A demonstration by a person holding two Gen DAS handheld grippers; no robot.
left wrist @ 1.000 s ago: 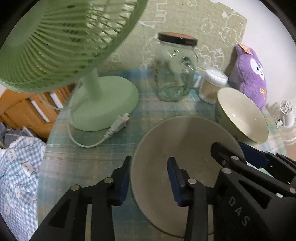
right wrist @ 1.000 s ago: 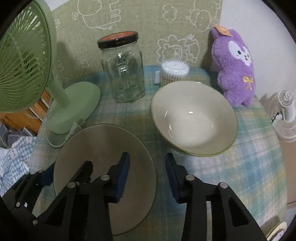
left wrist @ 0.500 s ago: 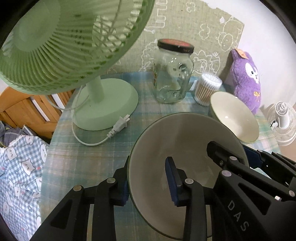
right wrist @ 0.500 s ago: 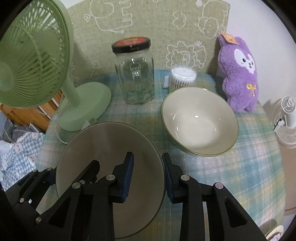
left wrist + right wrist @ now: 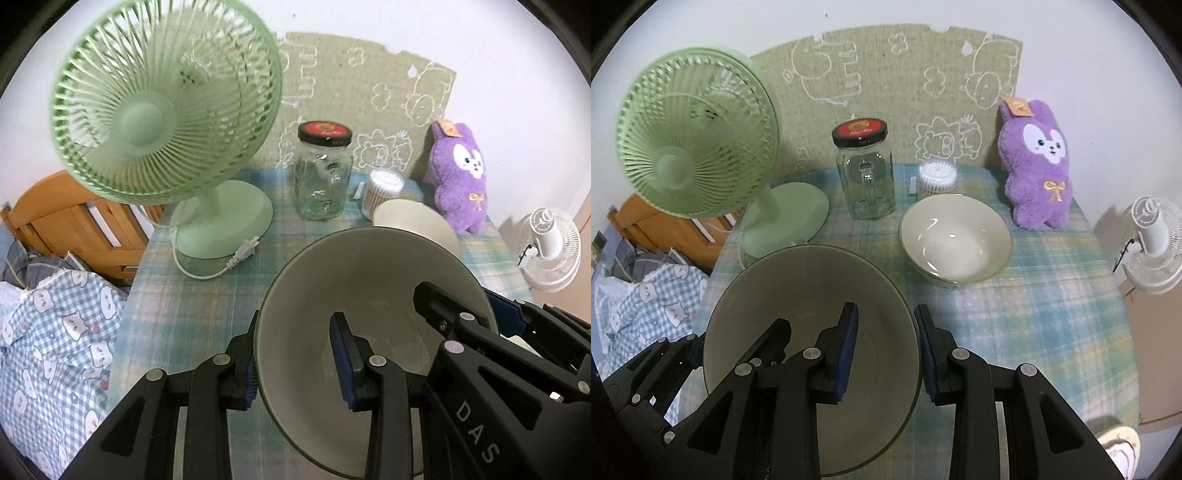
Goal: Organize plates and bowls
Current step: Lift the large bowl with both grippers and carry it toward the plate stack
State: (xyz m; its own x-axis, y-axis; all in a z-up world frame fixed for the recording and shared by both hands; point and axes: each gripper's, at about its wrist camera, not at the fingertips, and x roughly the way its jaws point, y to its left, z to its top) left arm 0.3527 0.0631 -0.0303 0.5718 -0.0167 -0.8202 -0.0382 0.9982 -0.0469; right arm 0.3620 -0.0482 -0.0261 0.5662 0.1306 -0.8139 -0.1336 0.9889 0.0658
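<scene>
Above the near part of the round table (image 5: 1052, 332), covered with a blue-green checked cloth, a wide grey-green bowl (image 5: 812, 295) is held clear of the surface by both grippers at once. The left gripper (image 5: 295, 365) is closed on the bowl's left rim, one blue pad lying outside the wall and the other inside it, so that the jaws stand only narrowly apart with the rim pinched between them. The right gripper (image 5: 882, 350) is closed in the same way on the opposite rim, one pad inside the bowl and one outside. In the left wrist view the right gripper's black frame is seen reaching over the far side of the bowl, and in the right wrist view the left gripper's frame is seen at the bowl's lower left edge. A second, cream-coloured bowl (image 5: 955, 238) is set on the cloth farther back, upright and apart from the held one. Behind it a tub of cotton swabs (image 5: 937, 177) is placed, and beside that a glass jar (image 5: 866, 177) with a dark lid is stood. A green desk fan (image 5: 162, 110) is stood at the left, its unplugged cord (image 5: 210, 267) laid on the cloth. A purple plush rabbit (image 5: 1036, 162) is propped at the back right.
</scene>
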